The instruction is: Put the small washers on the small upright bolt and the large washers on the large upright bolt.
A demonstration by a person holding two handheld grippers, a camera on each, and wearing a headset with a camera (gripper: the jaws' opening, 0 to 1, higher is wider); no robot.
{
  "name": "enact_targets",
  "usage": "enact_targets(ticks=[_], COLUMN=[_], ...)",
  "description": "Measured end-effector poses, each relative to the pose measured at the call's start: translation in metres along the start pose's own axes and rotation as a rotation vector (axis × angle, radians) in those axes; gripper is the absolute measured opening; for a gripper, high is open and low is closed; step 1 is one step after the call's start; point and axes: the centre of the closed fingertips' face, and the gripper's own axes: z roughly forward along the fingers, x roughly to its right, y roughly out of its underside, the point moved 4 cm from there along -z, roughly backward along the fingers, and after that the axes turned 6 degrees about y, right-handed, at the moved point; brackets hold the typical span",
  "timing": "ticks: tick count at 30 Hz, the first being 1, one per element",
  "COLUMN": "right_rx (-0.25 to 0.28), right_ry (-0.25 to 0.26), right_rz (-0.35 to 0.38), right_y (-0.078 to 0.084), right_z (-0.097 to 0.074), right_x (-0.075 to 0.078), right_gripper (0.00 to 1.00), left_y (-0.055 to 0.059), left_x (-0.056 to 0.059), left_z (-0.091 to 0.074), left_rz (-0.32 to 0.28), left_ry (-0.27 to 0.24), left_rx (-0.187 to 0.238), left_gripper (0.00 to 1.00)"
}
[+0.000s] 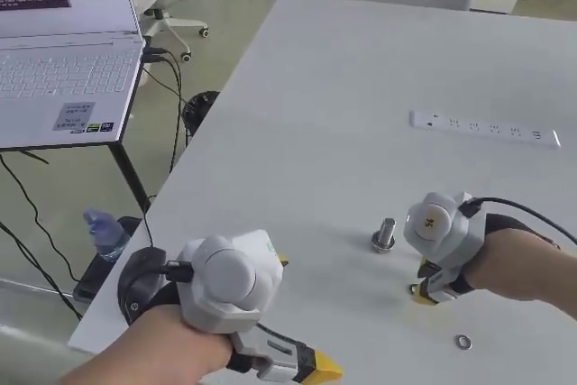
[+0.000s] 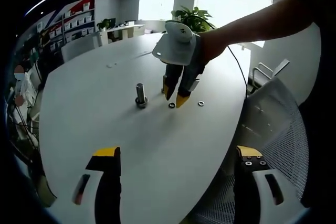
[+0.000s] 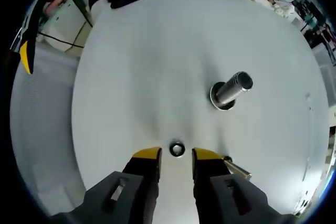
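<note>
A steel bolt (image 1: 385,234) stands upright on the white table (image 1: 361,114); it also appears in the left gripper view (image 2: 140,95) and the right gripper view (image 3: 231,88). My right gripper (image 3: 176,157) points down at the table, jaws a little apart, with a small washer (image 3: 177,149) lying flat between the tips, untouched. From the left gripper view, the right gripper (image 2: 176,97) straddles this washer (image 2: 171,105), and a second washer (image 2: 200,103) lies beside it. My left gripper (image 2: 177,153) is wide open and holds nothing, near the table's front edge (image 1: 315,371).
A slim metal piece (image 3: 237,168) pokes out behind my right finger. One washer (image 1: 463,342) lies near the front right. A white power strip (image 1: 485,129) lies far back. Left of the table are a laptop (image 1: 63,51), cables and a water bottle (image 1: 106,232).
</note>
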Motion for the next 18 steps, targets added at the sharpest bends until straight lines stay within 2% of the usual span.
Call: enact_targets(ticks=[13,18], right_rx=[-0.009,-0.005], right_ry=[0.011,0.012], right_rz=[-0.004,-0.017], right_y=[-0.0002,0.0001], right_z=[0.005,0.0053], right_x=[-0.0021,-0.0022], right_gripper=[0.24,0.24], left_y=[0.0055,0.0046], left_x=[0.0004,-0.0001], left_z=[0.0007,0.0002], left_rz=[-0.007,-0.011], left_ry=[0.004,0.001], left_rx=[-0.015,-0.006], left_gripper=[0.88,0.88])
